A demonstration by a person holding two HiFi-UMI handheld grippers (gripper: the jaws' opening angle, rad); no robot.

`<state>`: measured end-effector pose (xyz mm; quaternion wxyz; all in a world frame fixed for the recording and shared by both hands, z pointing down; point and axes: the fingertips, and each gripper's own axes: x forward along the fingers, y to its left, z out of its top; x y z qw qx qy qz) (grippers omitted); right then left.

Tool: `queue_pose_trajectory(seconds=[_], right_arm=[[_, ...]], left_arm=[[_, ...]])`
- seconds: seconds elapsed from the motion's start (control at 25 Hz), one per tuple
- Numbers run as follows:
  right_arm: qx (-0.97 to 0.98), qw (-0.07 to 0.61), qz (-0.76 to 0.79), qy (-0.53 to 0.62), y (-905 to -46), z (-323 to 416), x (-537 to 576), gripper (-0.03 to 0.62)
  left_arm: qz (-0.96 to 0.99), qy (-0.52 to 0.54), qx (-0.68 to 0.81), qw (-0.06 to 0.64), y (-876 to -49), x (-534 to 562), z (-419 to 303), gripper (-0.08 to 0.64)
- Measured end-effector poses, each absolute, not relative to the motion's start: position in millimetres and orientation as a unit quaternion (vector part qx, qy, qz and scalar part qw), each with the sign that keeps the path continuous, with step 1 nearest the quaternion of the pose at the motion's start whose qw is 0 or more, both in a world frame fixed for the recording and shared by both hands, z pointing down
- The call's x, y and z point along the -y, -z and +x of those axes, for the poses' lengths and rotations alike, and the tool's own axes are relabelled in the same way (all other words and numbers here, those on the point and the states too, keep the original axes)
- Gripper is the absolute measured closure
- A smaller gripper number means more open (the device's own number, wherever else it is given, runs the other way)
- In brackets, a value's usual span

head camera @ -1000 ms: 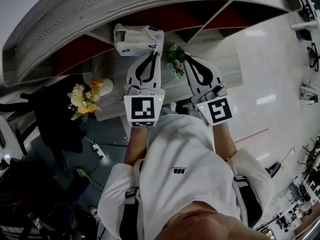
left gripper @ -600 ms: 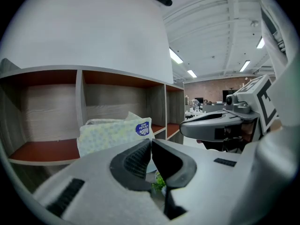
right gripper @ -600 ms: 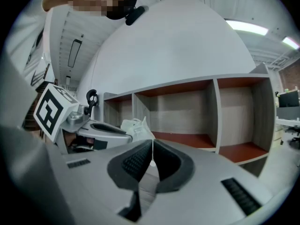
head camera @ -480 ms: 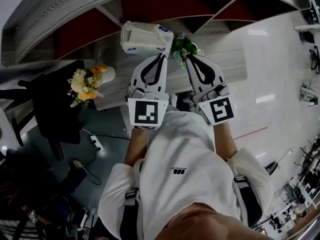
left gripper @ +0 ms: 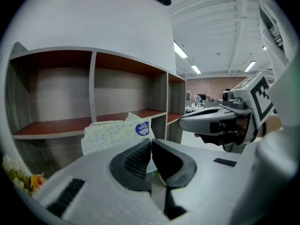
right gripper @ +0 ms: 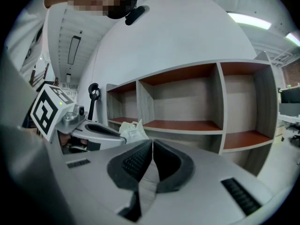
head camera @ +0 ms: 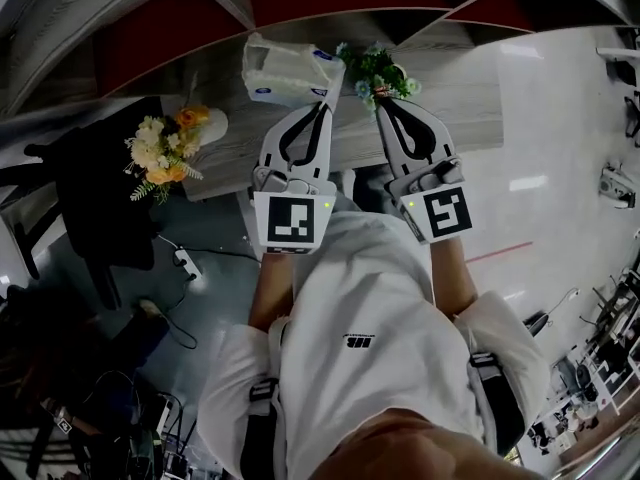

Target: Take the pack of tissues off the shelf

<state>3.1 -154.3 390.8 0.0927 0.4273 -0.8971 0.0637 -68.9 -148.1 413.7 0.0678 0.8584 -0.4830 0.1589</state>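
Head view: the pack of tissues (head camera: 283, 71) is out of the shelf (head camera: 170, 38) and over the back part of the table (head camera: 450, 88). Its long side runs roughly from 10 to 4 o'clock. It lies at 11 o'clock from the tips of the left gripper (head camera: 322, 108), and its near right corner meets those tips. The right gripper (head camera: 378, 101) is alongside at 3 o'clock, a short way apart. It points at a green plant (head camera: 378, 68) that stands at its 12 o'clock. The left gripper is plainly the nearer one to the pack. A bunch of orange flowers (head camera: 160, 153) stands well off at 9 o'clock.

Left gripper view: the jaws of the left gripper (left gripper: 151, 142) are pressed together at the tips. The pack (left gripper: 115, 134) rises just behind them at 11 o'clock, in front of the shelf's compartments (left gripper: 93, 88), which hold nothing that shows. The jaw tips hide the pinch itself, so I judge rather than see that they are clamped on the corner of the wrapper. The pack seems to hang from that one corner, so it may swing or slip.

Right gripper view: the jaws of the right gripper (right gripper: 152, 144) are closed with nothing between them. The pack (right gripper: 133, 130) shows at 10 o'clock, beyond the tips.
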Motion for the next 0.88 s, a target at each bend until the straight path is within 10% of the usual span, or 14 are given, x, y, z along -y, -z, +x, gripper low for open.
queue_pose_trajectory(seconds=[0.88], right_arm=[[0.896, 0.124, 0.413, -0.104, -470.7, -7.0, 140.3, 0.565]], left_arm=[[0.85, -0.21, 0.467, 0.123, -519.8, 134.4, -82.6, 0.526]])
